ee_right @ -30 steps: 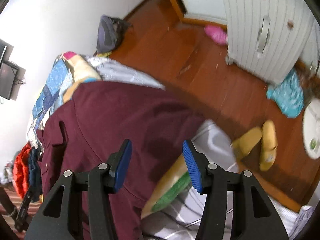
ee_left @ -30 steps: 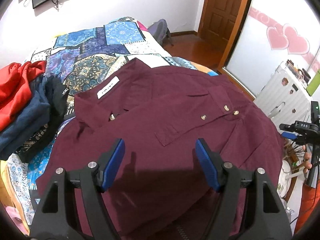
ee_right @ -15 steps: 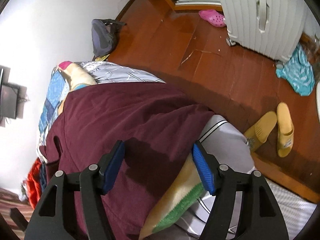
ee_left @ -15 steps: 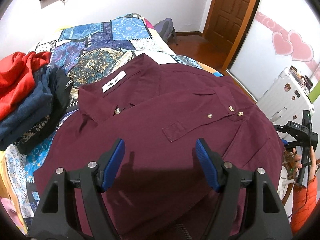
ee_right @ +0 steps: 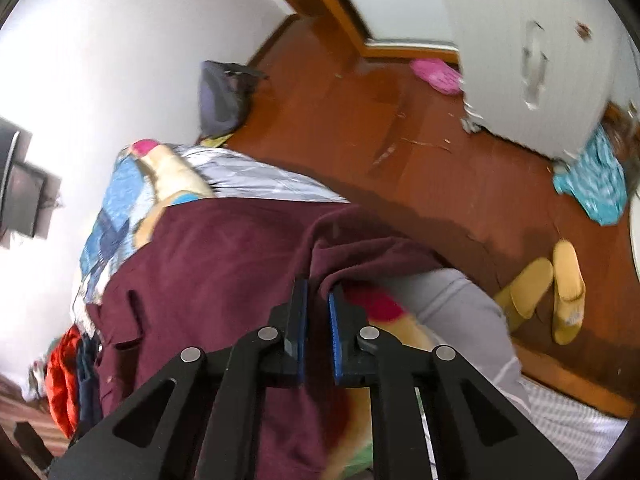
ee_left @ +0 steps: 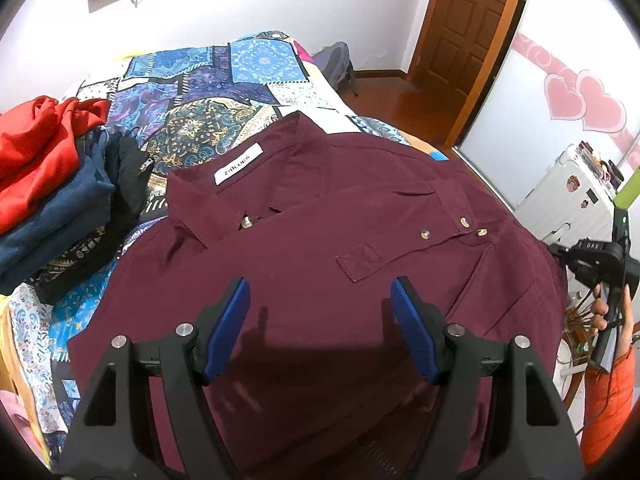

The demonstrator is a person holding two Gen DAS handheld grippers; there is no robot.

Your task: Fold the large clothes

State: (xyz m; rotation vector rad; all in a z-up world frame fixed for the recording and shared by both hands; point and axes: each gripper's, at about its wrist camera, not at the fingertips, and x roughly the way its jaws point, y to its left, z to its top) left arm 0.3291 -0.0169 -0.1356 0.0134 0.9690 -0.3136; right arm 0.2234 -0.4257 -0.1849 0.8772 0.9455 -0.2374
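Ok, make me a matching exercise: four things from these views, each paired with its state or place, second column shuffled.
Things:
1. left tongs
2. right tongs
3. maroon shirt
4. yellow slippers

States or places:
A. on the wooden floor
B. spread on the bed
C. open above the shirt
D. shut on the shirt's edge

Pairs: 1-C, 2-D, 3-B, 4-A
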